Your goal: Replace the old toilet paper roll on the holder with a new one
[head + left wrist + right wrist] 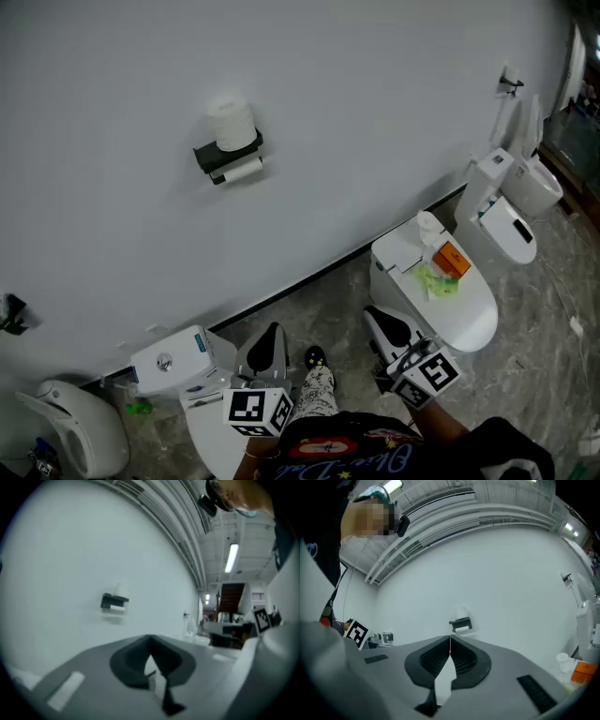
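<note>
while both grippers hang low, well apart from the wall [375,112], left gripper [269,339] & right gripper [386,323] each have jaws pressed together w/ nothing btwn. 1 holder [225,155] is fixed mid-wall, far above the wall's bottom edge, w/ 2 rolls: 1 upright roll [231,122] on its top, 1 thin roll [244,172] slung beneath. 1 orange box [452,260] rests near a toilet [469,314] lid's back edge.

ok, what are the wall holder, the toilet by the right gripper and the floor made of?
Holder: matte black, metal or plastic, can't tell which.
Toilet: glossy white with a smooth sheen, likely glazed ceramic; the lid may be plastic.
Floor: grey with pale veins, looks like marble or marble-look tile.
</note>
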Action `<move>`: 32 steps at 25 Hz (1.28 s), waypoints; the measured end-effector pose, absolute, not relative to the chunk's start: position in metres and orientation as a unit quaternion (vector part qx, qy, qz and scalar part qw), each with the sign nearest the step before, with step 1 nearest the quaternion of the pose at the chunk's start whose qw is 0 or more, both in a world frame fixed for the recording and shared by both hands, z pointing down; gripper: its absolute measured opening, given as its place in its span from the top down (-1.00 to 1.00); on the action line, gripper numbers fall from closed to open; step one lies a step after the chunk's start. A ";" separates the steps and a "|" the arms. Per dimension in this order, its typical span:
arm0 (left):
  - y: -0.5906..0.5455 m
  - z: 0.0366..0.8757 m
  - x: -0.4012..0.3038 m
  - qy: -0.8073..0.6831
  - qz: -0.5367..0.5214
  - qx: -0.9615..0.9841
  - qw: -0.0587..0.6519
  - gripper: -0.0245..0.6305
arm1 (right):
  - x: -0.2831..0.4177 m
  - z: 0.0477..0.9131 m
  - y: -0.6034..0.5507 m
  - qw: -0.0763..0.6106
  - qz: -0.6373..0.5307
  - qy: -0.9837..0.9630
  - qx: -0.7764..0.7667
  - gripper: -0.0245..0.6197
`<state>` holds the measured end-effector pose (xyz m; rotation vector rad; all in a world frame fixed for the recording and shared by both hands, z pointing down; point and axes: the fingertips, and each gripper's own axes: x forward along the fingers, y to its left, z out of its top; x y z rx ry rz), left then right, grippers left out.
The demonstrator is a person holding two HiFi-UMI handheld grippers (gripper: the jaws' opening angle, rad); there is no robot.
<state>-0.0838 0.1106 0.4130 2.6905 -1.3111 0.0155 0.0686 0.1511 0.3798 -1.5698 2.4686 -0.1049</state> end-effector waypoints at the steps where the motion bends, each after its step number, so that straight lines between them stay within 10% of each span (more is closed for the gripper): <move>1: 0.095 0.412 -0.082 -0.437 -0.002 0.896 0.076 0.96 | 0.068 0.376 0.135 0.103 -0.033 0.840 -0.532 0.89; 29: -0.195 0.376 -0.075 -0.487 -0.026 0.870 0.071 0.96 | 0.015 0.328 -0.181 0.101 -0.016 0.909 -0.404 0.89; 32: -0.209 0.387 -0.072 -0.470 -0.113 0.858 0.173 0.96 | 0.022 0.329 -0.193 0.106 -0.021 0.910 -0.400 0.89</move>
